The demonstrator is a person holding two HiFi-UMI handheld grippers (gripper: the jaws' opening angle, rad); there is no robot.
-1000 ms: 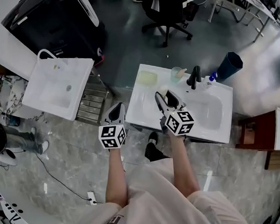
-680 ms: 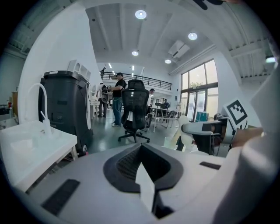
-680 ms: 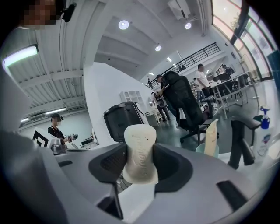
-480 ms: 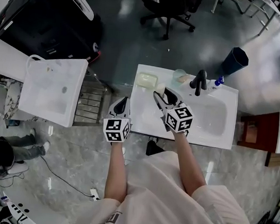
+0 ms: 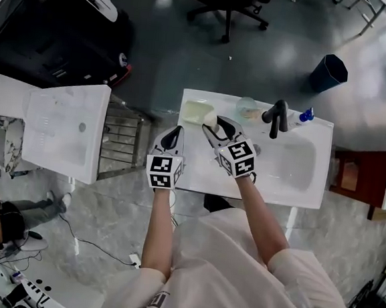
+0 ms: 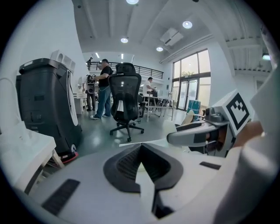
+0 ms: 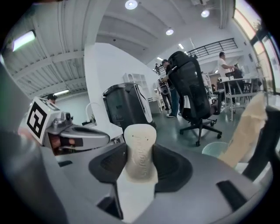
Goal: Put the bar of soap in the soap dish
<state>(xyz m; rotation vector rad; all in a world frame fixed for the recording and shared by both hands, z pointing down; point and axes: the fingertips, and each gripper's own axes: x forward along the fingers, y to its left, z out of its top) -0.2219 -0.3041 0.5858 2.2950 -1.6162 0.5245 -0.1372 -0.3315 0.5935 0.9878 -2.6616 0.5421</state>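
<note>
Roughly halfway, I'd say. The right tool was pinching the bar of soap upright between its jaws, with the tips just beside the soap dish at the sink's back-left corner. The dish looked empty, so the drop-in and release were still left. The left tool hung by the sink's front-left edge, pressed together on nothing. Compared with a second earlier, the right tool had moved from over the basin up toward the dish.
</note>
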